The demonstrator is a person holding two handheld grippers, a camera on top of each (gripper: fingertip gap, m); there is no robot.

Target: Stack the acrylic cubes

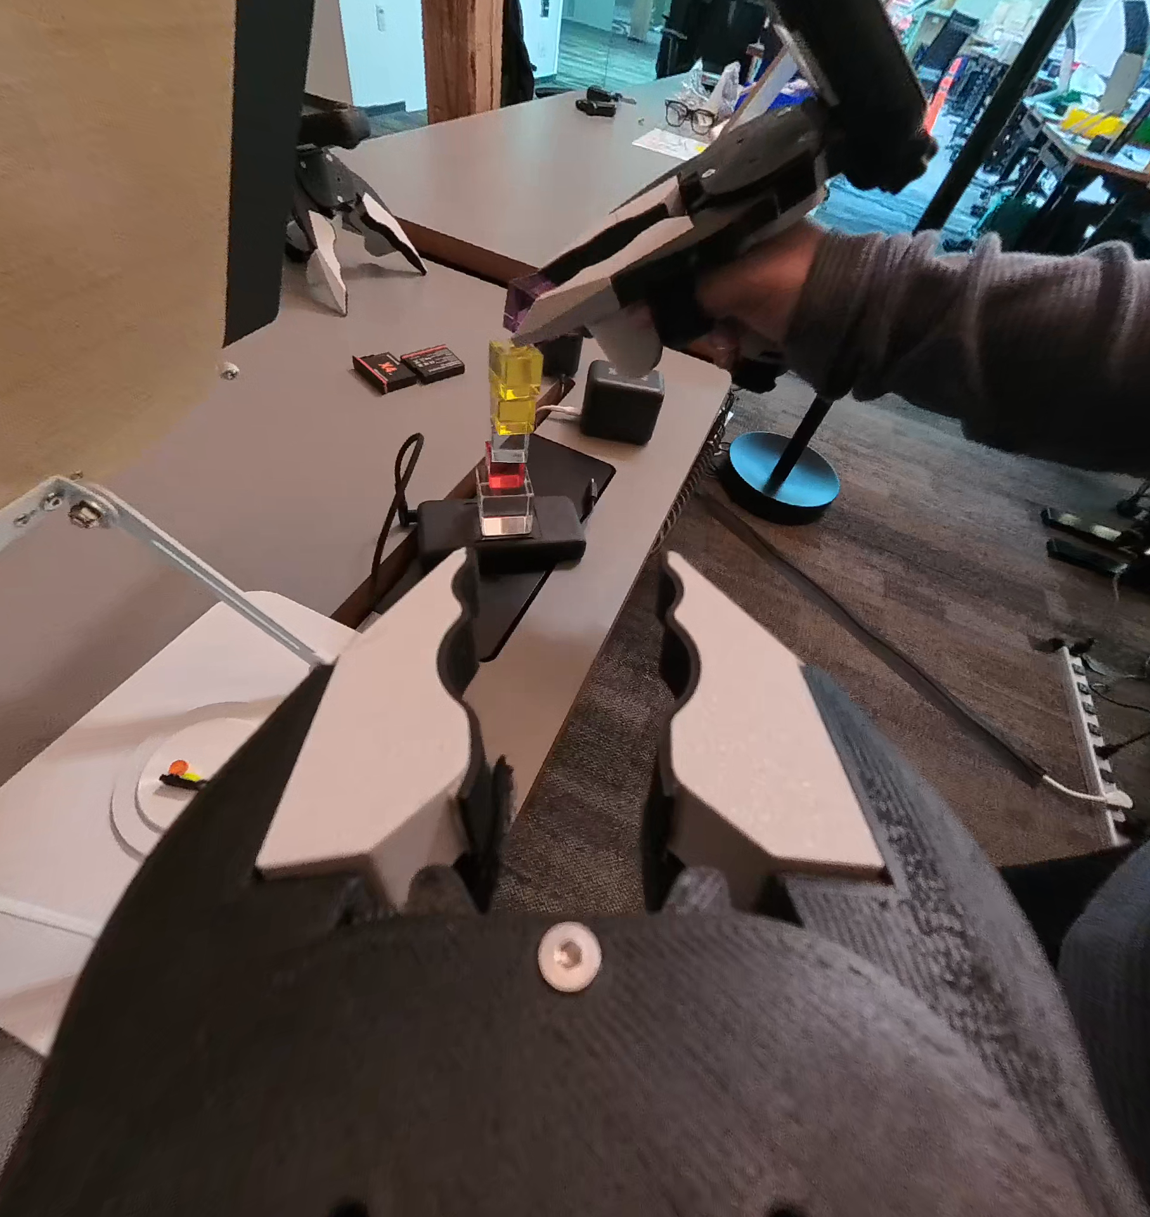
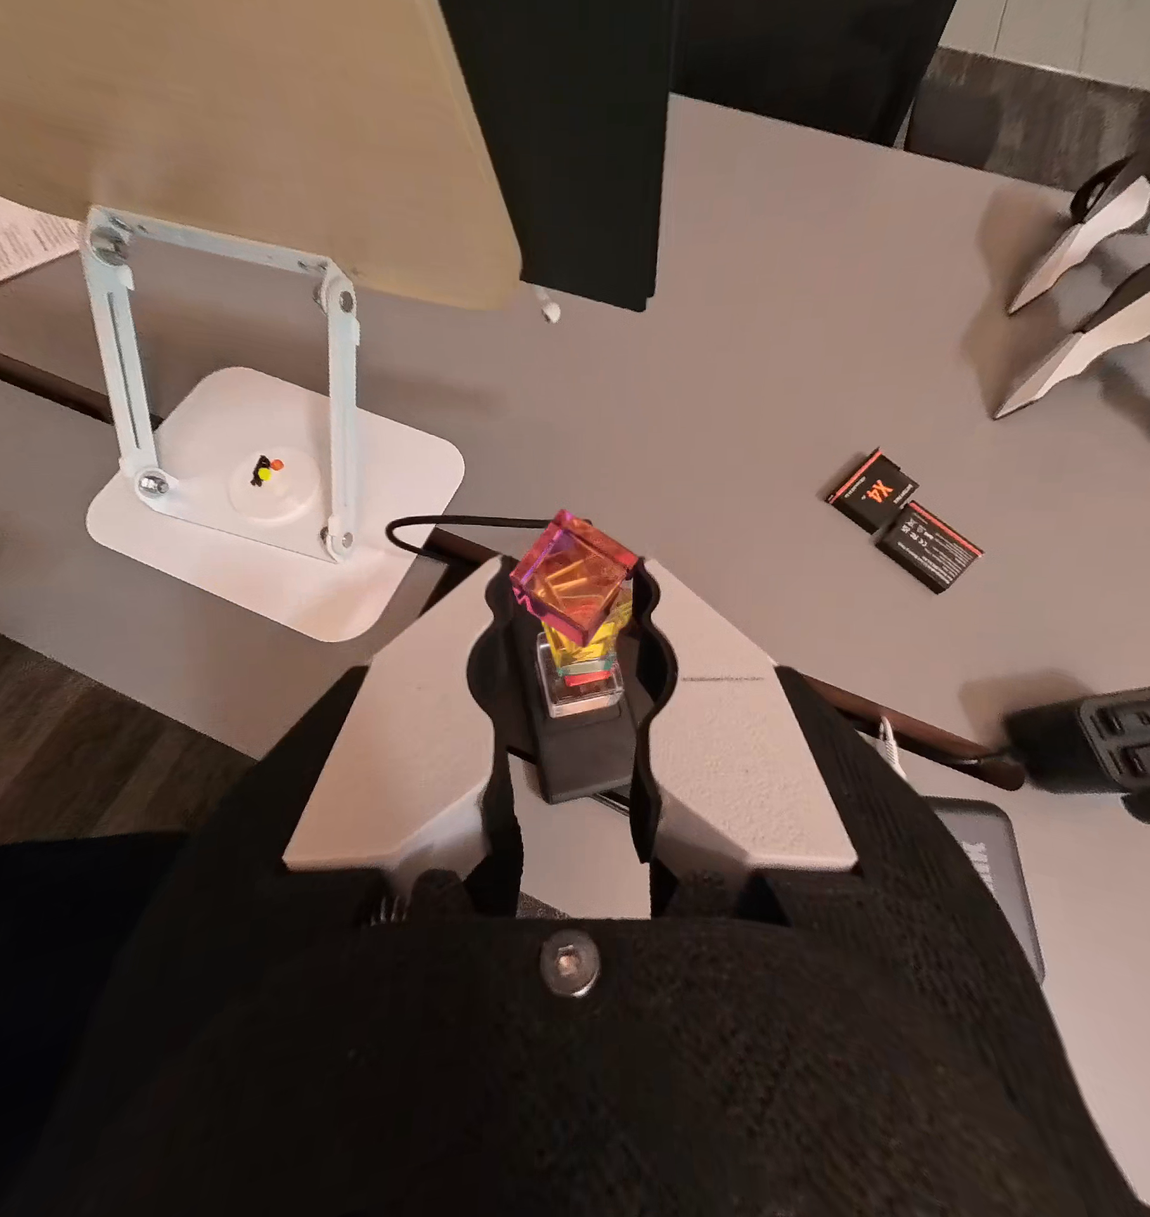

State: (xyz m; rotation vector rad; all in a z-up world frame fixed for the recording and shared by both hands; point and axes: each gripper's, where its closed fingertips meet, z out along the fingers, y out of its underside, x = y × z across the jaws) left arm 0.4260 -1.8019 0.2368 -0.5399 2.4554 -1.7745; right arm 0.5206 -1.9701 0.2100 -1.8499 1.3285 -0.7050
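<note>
A stack of small see-through cubes (image 1: 512, 428) stands on a black box (image 1: 503, 537) on the grey table (image 1: 263, 461): clear at the bottom, then red, clear and two yellow. My right gripper (image 2: 572, 569) is shut on a purple see-through cube (image 2: 575, 573) and holds it tilted just over the top yellow cube (image 2: 602, 635). In the left wrist view the right gripper (image 1: 526, 326) comes in from the upper right with the purple cube (image 1: 520, 299) at its tips. My left gripper (image 1: 566, 566) is open and empty, low and in front of the stack.
A white stand base (image 2: 263, 500) sits left of the stack. Two black battery packs (image 2: 902, 520) lie to the right, a spare gripper (image 2: 1086, 296) farther back. A black cube charger (image 1: 622, 402) sits behind the stack. The table edge (image 1: 664, 527) drops to carpet on the right. My right fingertips sit around 20 cm from my left ones.
</note>
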